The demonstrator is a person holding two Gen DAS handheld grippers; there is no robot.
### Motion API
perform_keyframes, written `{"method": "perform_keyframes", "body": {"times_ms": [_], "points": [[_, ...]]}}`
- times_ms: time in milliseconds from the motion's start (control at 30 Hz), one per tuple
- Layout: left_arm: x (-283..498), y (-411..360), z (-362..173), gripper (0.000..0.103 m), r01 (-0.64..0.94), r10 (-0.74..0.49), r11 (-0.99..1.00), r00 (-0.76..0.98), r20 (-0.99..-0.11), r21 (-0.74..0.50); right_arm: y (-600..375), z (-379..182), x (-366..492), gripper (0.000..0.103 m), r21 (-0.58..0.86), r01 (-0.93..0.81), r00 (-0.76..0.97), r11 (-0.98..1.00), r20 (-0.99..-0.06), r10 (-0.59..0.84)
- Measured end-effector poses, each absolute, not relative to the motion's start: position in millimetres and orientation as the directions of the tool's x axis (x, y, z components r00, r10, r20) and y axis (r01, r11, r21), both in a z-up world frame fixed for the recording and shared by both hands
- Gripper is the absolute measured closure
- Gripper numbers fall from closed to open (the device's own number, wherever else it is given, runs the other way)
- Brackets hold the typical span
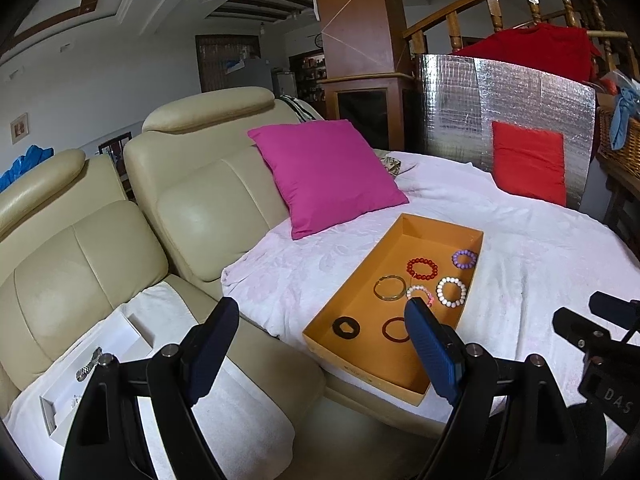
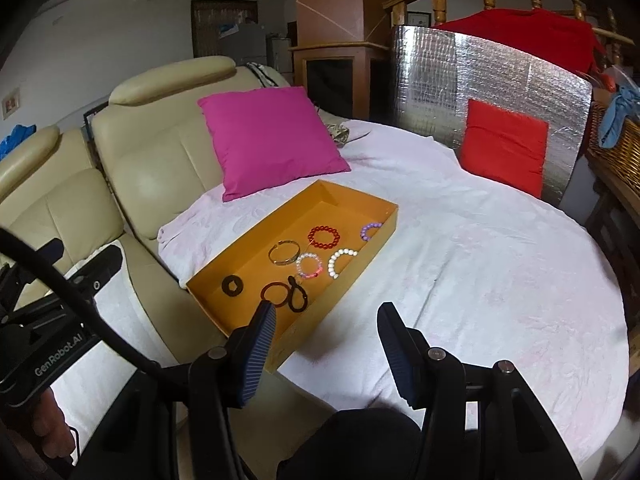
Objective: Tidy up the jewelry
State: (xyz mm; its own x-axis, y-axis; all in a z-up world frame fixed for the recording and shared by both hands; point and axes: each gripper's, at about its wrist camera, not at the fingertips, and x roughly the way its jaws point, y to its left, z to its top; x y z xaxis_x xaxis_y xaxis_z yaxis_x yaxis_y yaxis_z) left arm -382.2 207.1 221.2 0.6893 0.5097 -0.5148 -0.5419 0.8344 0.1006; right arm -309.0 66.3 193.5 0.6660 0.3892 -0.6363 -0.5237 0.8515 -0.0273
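An orange box [image 1: 320, 336] [image 2: 208, 300] lies on the white-covered seat and holds several bracelets: red beads [image 1: 422, 268] [image 2: 324, 237], purple beads [image 1: 465, 259] [image 2: 370, 230], white beads [image 1: 452, 291] [image 2: 340, 262], a gold bangle [image 1: 389, 287] [image 2: 284, 253], a pink-clear one [image 2: 309, 265], a dark red ring [image 1: 394, 329] [image 2: 274, 294], a black disc [image 1: 346, 327] [image 2: 233, 285] and a black hair tie [image 2: 298, 298]. A watch [image 1: 89, 364] lies in a white box [image 1: 96, 356] on the left seat. My left gripper [image 1: 320, 352] and right gripper [image 2: 326, 348] are open and empty, near the box's front end.
A pink cushion [image 1: 326, 172] [image 2: 268, 140] leans on the beige sofa back [image 1: 200, 184]. A red cushion [image 1: 528, 162] [image 2: 504, 146] stands against a silver foil panel [image 1: 500, 108]. A wicker basket [image 1: 620, 140] is at the far right.
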Motion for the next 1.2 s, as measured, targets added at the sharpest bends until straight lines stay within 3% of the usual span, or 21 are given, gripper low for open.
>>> {"method": "perform_keyframes", "body": {"times_ms": [533, 833, 1200], "points": [[-375, 191, 227, 0.018, -0.533, 0.503, 0.841, 0.7, -0.507, 0.099, 36, 201, -312, 0.045, 0.026, -0.514, 0.658, 0.857, -0.629, 0.414], [-357, 210, 213, 0.018, -0.532, 0.514, 0.835, 0.663, -0.544, 0.141, 65, 187, -286, 0.045, 0.083, -0.536, 0.617, 0.84, -0.64, 0.458], [-319, 241, 193, 0.018, -0.562, 0.517, 0.818, 0.623, -0.587, 0.123, 91, 170, -246, 0.045, 0.029, -0.527, 0.626, 0.849, -0.662, 0.411]]}}
